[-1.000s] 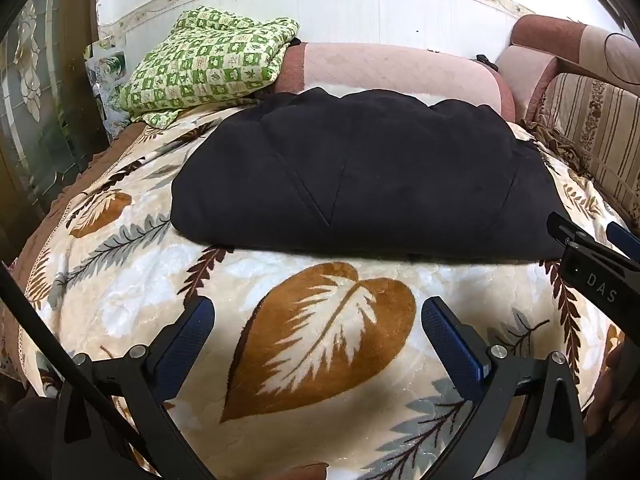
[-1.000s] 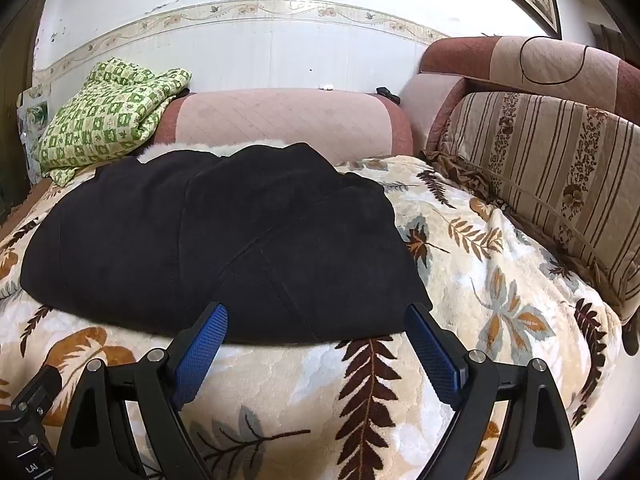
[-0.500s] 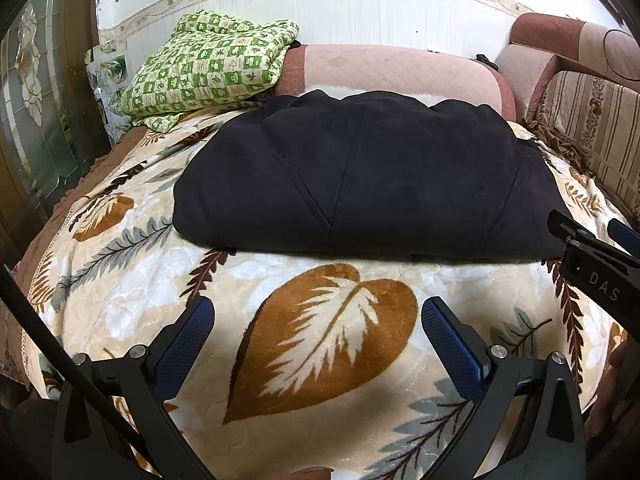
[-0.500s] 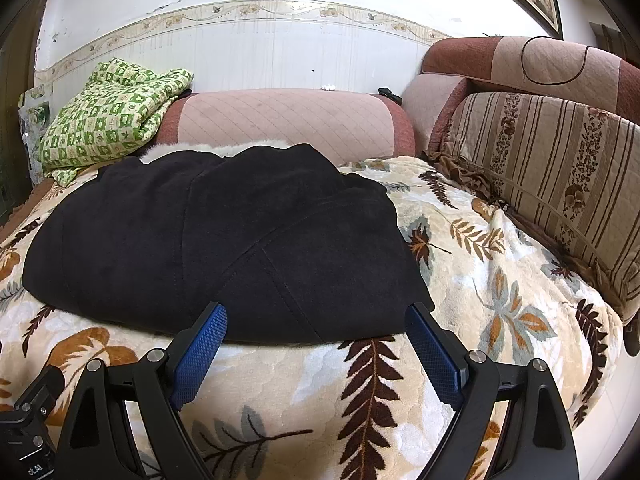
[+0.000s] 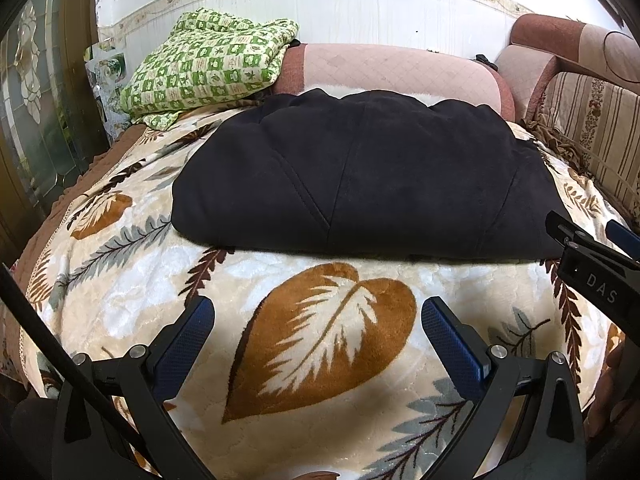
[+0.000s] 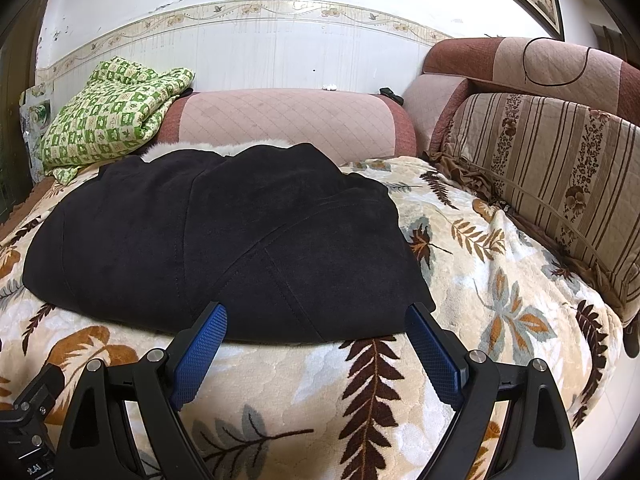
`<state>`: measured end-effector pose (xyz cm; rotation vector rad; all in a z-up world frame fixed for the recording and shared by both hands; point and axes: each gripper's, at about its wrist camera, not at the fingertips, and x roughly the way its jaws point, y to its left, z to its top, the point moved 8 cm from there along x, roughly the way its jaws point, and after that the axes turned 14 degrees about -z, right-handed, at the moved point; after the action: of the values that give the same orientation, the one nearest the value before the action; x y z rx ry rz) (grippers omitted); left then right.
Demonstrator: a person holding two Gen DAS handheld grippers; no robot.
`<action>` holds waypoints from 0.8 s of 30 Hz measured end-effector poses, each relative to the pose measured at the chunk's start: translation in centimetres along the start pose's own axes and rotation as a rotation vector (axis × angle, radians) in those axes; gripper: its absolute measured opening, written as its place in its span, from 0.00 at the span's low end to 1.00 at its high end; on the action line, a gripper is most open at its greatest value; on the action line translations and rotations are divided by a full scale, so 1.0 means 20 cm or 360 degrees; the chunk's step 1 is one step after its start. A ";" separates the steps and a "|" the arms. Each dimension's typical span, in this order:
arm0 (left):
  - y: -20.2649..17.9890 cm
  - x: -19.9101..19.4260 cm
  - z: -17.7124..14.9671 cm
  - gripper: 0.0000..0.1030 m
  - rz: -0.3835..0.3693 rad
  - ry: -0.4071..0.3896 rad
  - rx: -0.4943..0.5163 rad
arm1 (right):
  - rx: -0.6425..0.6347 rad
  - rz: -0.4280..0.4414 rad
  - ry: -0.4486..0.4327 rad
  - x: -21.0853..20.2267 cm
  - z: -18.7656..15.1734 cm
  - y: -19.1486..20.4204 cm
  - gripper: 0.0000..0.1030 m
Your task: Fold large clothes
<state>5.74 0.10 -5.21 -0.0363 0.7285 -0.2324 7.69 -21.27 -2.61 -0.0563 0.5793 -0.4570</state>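
Note:
A large black garment [image 5: 360,176] lies folded into a wide rectangle on the leaf-patterned blanket [image 5: 320,340]; it also shows in the right wrist view [image 6: 224,240]. My left gripper [image 5: 318,334] is open and empty, hovering over the blanket short of the garment's near edge. My right gripper [image 6: 316,338] is open and empty, just before the garment's near right corner. The right gripper's side also shows in the left wrist view [image 5: 592,264].
A green checked quilt [image 5: 208,64] is piled at the back left. A pink bolster [image 6: 288,120] lies behind the garment. A striped sofa cushion [image 6: 552,184] borders the right side. A glass-panelled door [image 5: 32,100] stands at the left.
Both grippers have drawn back slightly and tilted; the garment sits a little lower in view. Both stay open and empty.

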 end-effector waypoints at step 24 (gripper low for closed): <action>0.03 0.00 0.00 1.00 0.0003 -0.0009 -0.0017 | -0.0015 -0.0004 -0.0005 0.00 -0.01 0.02 0.90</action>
<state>5.84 0.68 -5.30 -0.0463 0.7243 -0.2264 7.77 -20.91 -2.75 -0.0667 0.5785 -0.4567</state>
